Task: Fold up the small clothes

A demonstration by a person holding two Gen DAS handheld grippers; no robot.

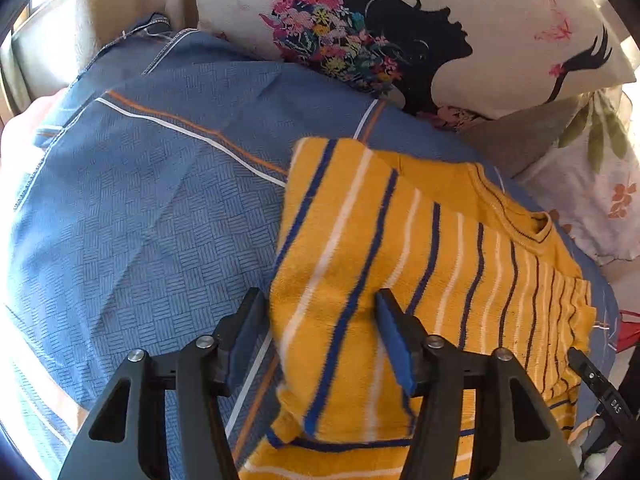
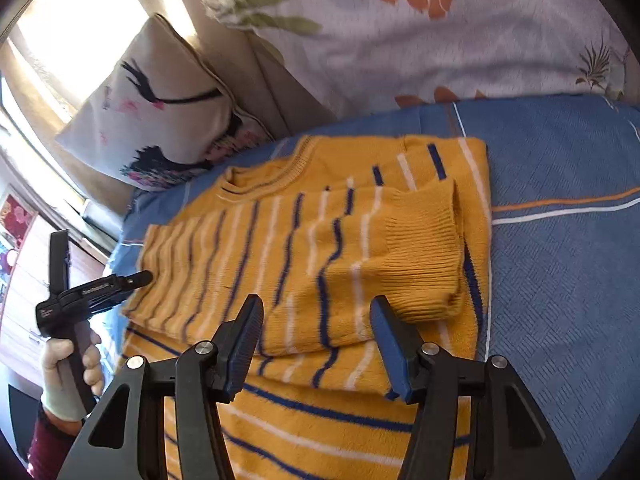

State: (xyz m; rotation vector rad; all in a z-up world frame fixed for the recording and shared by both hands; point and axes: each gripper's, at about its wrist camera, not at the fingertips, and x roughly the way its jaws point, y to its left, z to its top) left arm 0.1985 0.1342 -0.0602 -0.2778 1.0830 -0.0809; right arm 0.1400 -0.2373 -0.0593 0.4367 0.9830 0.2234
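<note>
Now about midway through the fold, by the look of it: yellow striped sweater lying on the blue bedspread just below the picture pillow, one sleeve laid across the chest with its ribbed cuff on top. Left claw spread wide with a loose flap of the sweater between its fingers but not pinched, right claw spread wide too and holding nothing, just above the lower half. Next, likely, pinch the bottom hem and bring it up toward the neck, keeping the sleeve flat; hard to find that hem, though, cut off at the bottom edge, and blurry cloth near the claws.
</note>
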